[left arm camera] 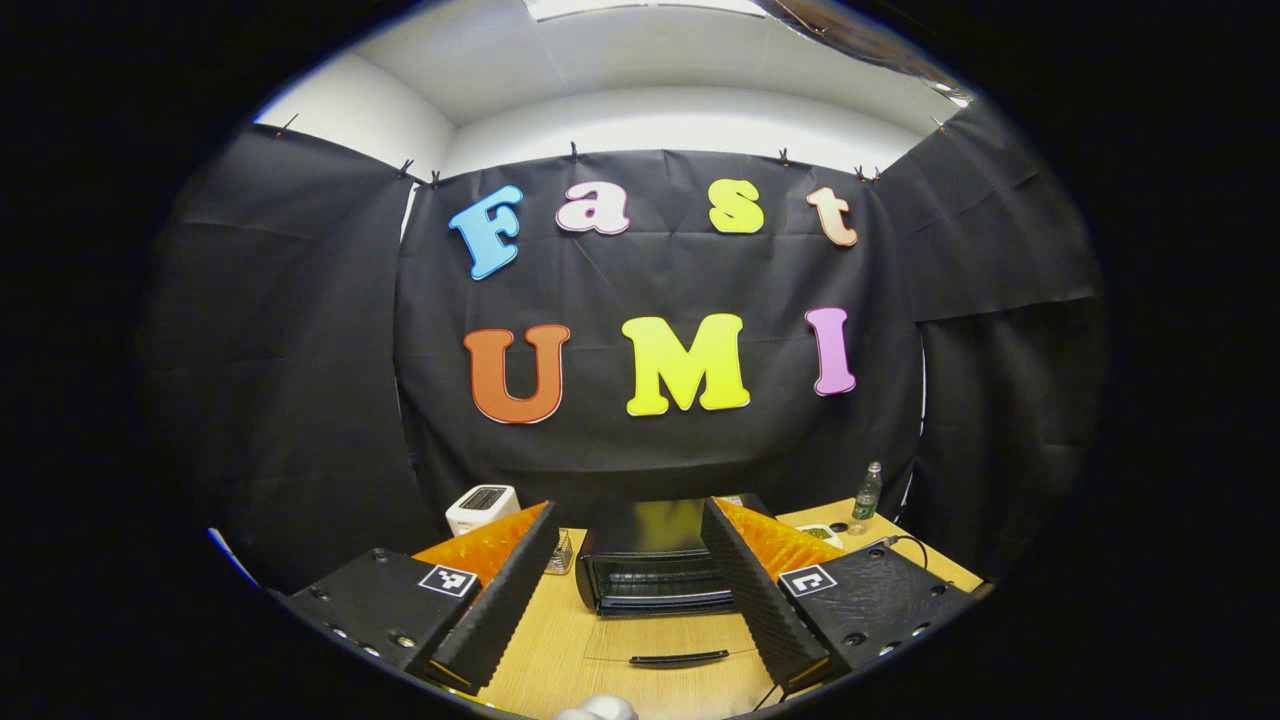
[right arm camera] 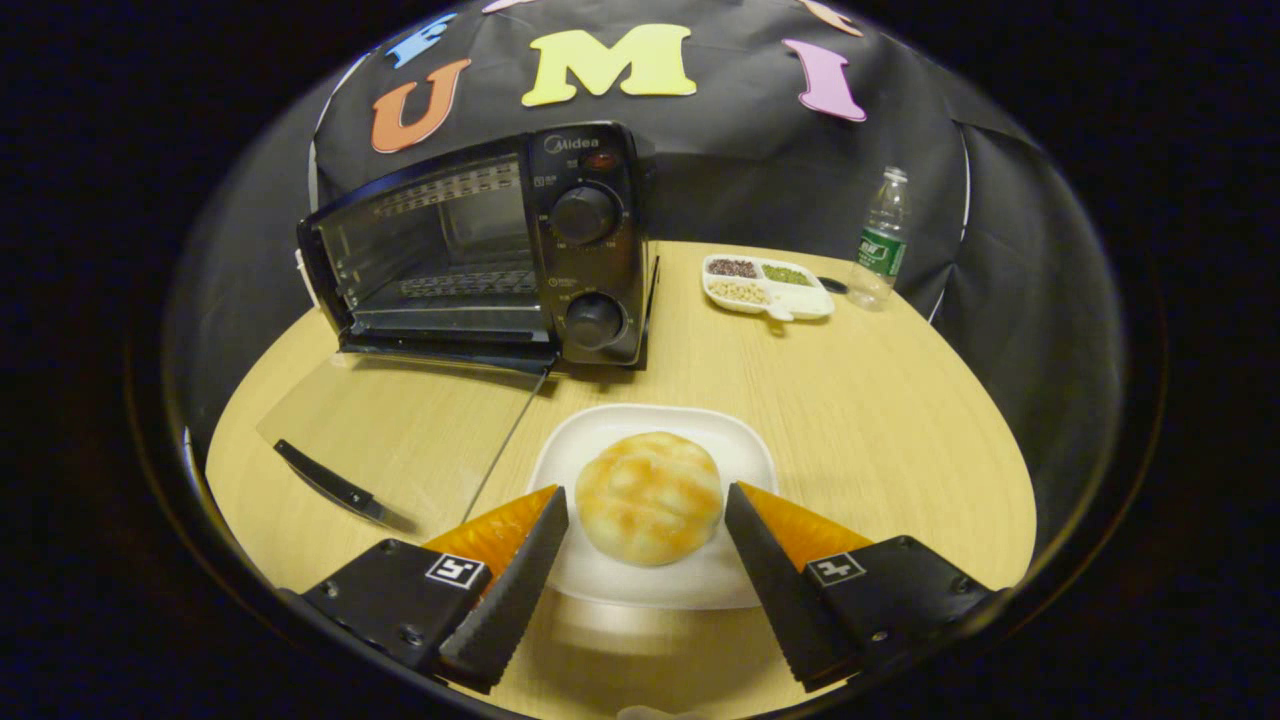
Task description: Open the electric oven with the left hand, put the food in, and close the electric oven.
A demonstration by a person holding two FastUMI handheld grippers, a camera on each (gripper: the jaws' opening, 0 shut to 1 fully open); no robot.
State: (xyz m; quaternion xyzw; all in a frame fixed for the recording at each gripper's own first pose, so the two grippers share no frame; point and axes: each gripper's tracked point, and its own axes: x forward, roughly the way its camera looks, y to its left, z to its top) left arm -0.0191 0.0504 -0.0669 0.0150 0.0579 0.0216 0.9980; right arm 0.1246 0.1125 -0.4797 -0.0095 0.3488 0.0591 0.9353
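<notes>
The black electric oven (right arm camera: pixel 480 250) stands at the back left of the round wooden table, its glass door (right arm camera: pixel 400 430) folded down flat with the handle (right arm camera: pixel 335 485) toward me. A golden bun (right arm camera: pixel 650 497) lies on a white plate (right arm camera: pixel 600 585) in front of the oven's knobs. My right gripper (right arm camera: pixel 645 515) is open, its fingers on either side of the bun without pressing it. In the left gripper view the oven (left arm camera: pixel 650 570) sits straight ahead with its door handle (left arm camera: pixel 680 658) low in front. My left gripper (left arm camera: pixel 630 540) is open, raised above the table, holding nothing.
A white divided tray (right arm camera: pixel 768 287) of grains and a clear water bottle (right arm camera: pixel 880 240) stand at the back right of the table (right arm camera: pixel 880 420). In the left gripper view a white toaster (left arm camera: pixel 482 508) sits left of the oven, and the bottle (left arm camera: pixel 866 497) to its right.
</notes>
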